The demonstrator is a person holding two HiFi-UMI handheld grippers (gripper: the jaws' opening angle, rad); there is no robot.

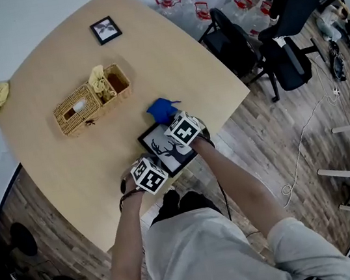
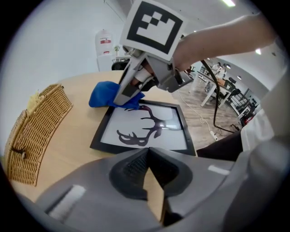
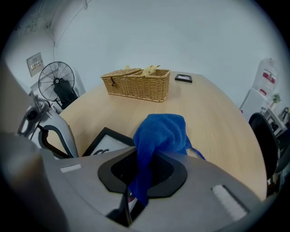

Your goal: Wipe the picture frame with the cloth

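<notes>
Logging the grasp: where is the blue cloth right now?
In the right gripper view, the blue cloth is clamped in the right hand-held gripper, bunched at the far edge of the deer picture frame, short of the wicker basket.

Light wood table (image 1: 62,174) with rounded corners, standing on a wood-plank floor (image 1: 275,146). A two-compartment wicker basket (image 1: 84,107) lay near the middle, a small black-framed picture (image 1: 105,29) flat near the far edge, and a crumpled yellow cloth (image 1: 0,95) at the left corner. A black picture frame (image 1: 161,146) with an antler print lay flat at the near edge.
</notes>
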